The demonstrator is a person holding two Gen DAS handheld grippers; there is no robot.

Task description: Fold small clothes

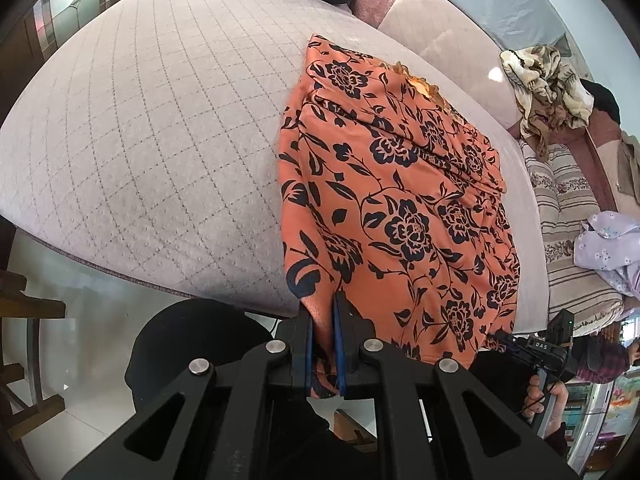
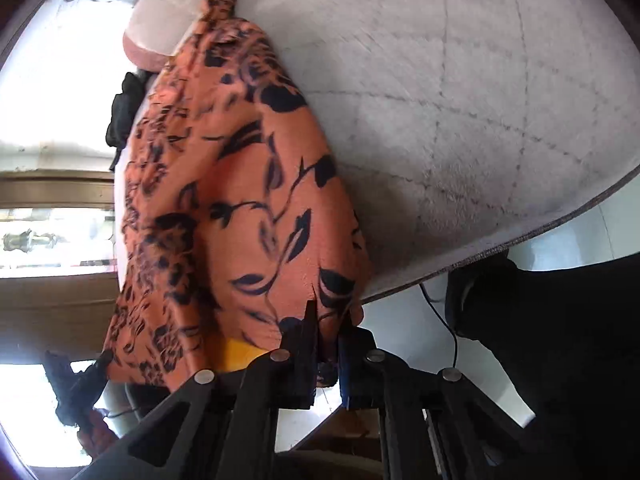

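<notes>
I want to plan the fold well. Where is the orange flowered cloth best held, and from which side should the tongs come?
Probably by its near hem, one corner each, coming from the bed's near edge. The orange flowered cloth lies lengthwise away from that edge, its hem overhanging the bed. The left tongs and right tongs are already shut on it there.

I am pinching thin, matt orange cloth (image 1: 404,216) printed with dark flowers. It is lying on a soft quilted mattress (image 1: 152,148) with a nubbly weave. My gripper arms are looking like matt black plastic with shiny metal rivets (image 1: 277,347).
</notes>
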